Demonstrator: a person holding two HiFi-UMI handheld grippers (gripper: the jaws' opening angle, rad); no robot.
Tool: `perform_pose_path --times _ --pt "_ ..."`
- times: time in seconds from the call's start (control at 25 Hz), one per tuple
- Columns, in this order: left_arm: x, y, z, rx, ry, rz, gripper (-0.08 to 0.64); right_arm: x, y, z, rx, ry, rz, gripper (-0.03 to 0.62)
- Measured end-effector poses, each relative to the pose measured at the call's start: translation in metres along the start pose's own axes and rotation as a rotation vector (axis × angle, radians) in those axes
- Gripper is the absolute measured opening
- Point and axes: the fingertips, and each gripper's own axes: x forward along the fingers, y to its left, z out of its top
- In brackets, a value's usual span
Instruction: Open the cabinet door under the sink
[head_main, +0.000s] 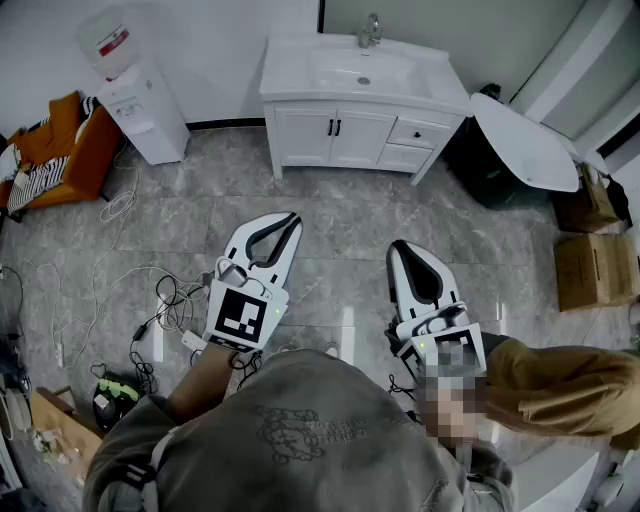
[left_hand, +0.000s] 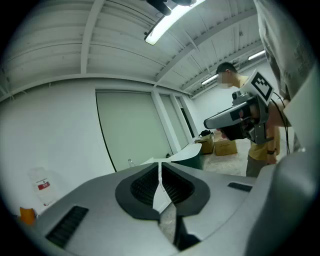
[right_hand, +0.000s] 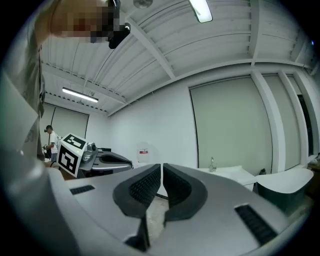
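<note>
Ahead, white sink cabinet (head_main: 420, 132) with shut doors (head_main: 333, 137) on grey floor (head_main: 330, 232)

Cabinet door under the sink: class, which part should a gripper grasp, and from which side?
Likely the short black handle by the seam between the two doors. It is a slim upright bar on a flat face, so come from the front, jaws either side. The left gripper and right gripper are shut.

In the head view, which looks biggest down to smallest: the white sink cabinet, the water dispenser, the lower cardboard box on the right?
1. sink cabinet, clearly largest.
2. water dispenser.
3. cardboard box, smallest; the picture's edge may cut part off.
</note>
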Motion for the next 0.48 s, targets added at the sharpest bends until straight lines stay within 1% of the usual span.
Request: perform_pose_path --times 0.2,0.48 --pt "0.003 -0.001 -0.001 -0.032 0.003 -0.017 0.031 0.002 -0.001 0.000 0.008 0.005 0.000 0.035" --pt "0.007 -0.006 0.000 -0.035 0.006 -0.020 0.031 -0.004 -0.010 -0.003 0.023 0.000 -0.016 0.037"
